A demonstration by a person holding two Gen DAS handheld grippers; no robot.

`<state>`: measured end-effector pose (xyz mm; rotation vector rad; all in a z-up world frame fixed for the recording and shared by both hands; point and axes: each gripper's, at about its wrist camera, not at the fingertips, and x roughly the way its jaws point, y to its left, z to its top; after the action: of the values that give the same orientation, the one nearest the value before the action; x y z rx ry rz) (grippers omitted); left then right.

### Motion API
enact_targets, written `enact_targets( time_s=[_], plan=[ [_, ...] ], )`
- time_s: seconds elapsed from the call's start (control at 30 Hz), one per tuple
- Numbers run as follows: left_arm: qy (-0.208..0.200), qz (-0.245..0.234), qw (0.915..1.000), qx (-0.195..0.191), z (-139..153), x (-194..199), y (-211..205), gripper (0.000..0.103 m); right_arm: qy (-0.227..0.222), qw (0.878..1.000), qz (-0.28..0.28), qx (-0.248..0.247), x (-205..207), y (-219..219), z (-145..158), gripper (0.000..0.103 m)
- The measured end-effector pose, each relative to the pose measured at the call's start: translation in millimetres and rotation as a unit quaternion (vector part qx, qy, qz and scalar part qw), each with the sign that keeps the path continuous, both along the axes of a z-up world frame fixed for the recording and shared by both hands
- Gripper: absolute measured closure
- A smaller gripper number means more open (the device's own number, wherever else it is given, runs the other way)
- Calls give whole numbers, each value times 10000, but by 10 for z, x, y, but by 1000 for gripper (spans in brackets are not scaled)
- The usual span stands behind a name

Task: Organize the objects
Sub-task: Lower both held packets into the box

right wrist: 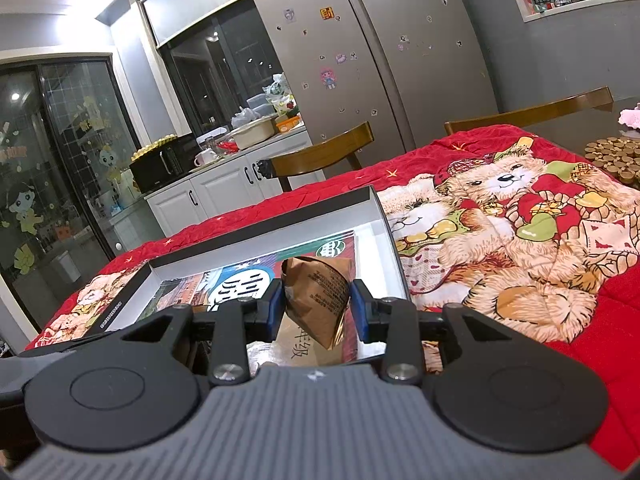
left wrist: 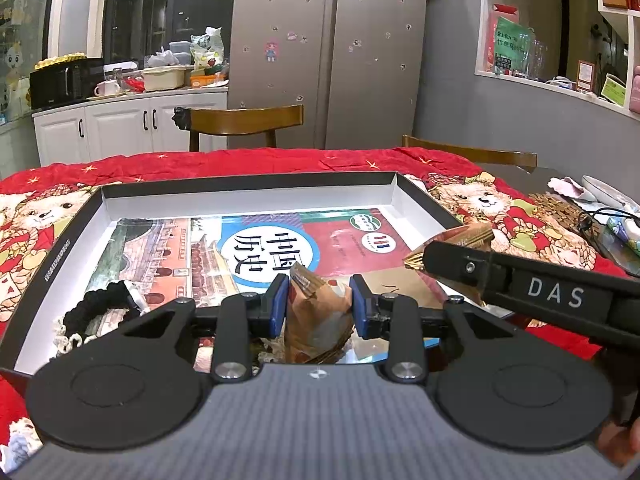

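A shallow black box (left wrist: 248, 180) with white inner walls lies on the red bear blanket; it also shows in the right wrist view (right wrist: 260, 216). A colourful book (left wrist: 340, 236) lies flat inside it, with a black scrunchie (left wrist: 100, 304) at the near left. My left gripper (left wrist: 320, 304) is shut on a brown snack packet (left wrist: 316, 320) above the box's near edge. My right gripper (right wrist: 316, 304) is shut on another brown packet (right wrist: 316, 296) above the box's right side. In the left wrist view the right gripper's arm (left wrist: 532, 284) reaches in from the right with its packet (left wrist: 460, 240).
The red blanket (right wrist: 520, 240) covers the table. A mat of brown beads (right wrist: 616, 156) and a black cable (left wrist: 592, 220) lie at the table's right end. Wooden chairs (left wrist: 244, 120) stand behind the table, then a fridge (left wrist: 332, 52) and a cluttered white counter (left wrist: 132, 96).
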<state>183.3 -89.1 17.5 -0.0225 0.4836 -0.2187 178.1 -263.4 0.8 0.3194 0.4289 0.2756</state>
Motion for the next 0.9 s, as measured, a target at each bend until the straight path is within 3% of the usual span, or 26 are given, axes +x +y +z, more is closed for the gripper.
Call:
enact_targets(
  time_s=[0.2,0.9],
  plan=[
    [140,36,9998,-159,-7,32,51,65,-13,10000,11,12,-5,-4,4,64],
    [159,-40,9999,-20,-13,29,-3,65,41,9999,27,-143,-16,63,26,64]
  ],
)
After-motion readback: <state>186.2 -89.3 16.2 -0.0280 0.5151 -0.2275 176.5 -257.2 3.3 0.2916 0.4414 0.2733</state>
